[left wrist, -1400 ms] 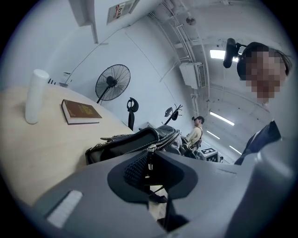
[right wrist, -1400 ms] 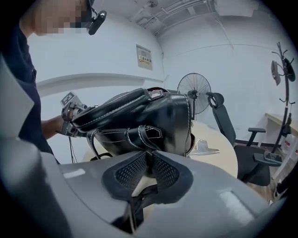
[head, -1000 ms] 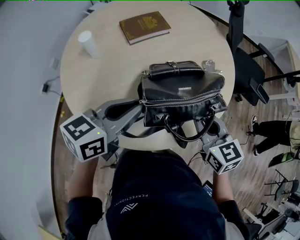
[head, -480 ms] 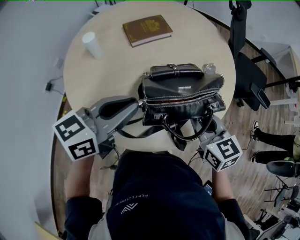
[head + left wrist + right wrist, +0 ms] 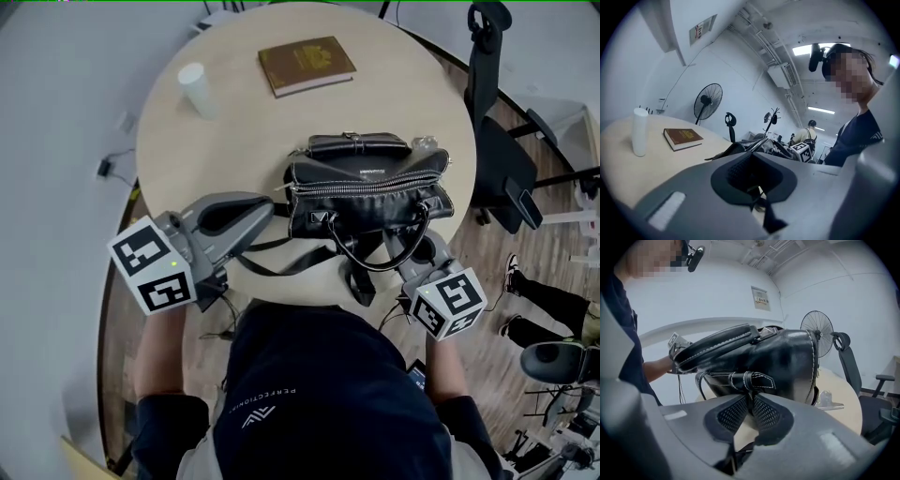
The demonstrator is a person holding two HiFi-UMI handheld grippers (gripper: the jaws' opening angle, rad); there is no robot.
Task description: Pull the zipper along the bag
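Bag on table, just ahead of both hand-held grippers. Zipper runs crosswise along bag top.
Left hand-held gripper nearer zipper's left end. Jaws just closed fully there; whether pull is caught not discernible.
Right hand-held gripper just tightened, clenched on stitched strap tab at bag's right end.

You're working in an open office or lab-style workroom. Your round table stands on a wood-plank floor beside a black office chair. Around you are white walls, a pedestal fan, a wall-mounted air-conditioning unit, exposed ceiling pipes, strip lights and another person further back.
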